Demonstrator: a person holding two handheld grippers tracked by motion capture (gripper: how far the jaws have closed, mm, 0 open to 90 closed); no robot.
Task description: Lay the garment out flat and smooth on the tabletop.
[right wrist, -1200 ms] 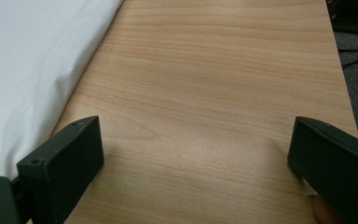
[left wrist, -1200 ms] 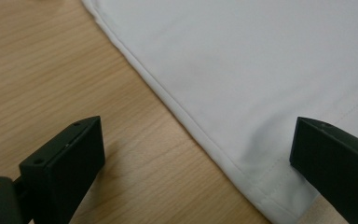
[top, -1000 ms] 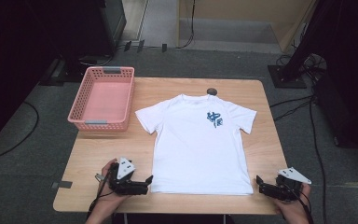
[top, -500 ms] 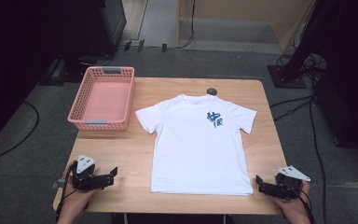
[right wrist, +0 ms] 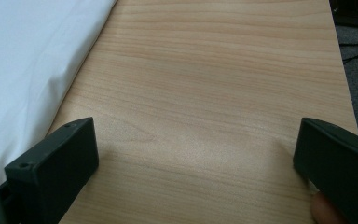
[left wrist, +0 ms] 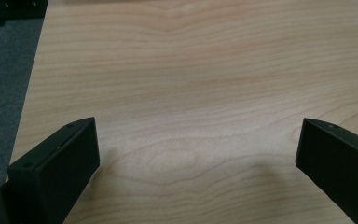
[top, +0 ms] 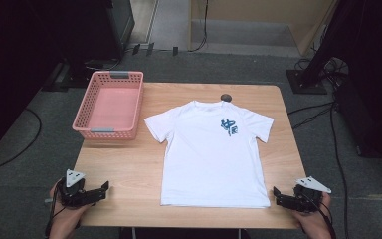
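A white T-shirt (top: 213, 152) with a blue chest print lies flat at the centre of the wooden table (top: 124, 164) — the left gripper (top: 102, 187) and right gripper (top: 277, 194) both spread wide, empty, flanking its hem — beside a pink basket (top: 110, 105).

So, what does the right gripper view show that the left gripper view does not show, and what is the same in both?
In the right gripper view alone: the white T-shirt along the left side, close to the right gripper's left finger, and a fingertip of the person at the bottom right. In the left gripper view alone: grey floor past the table's left edge, beside the left gripper. Shared: bare wooden table between two black fingers standing wide apart and holding nothing.
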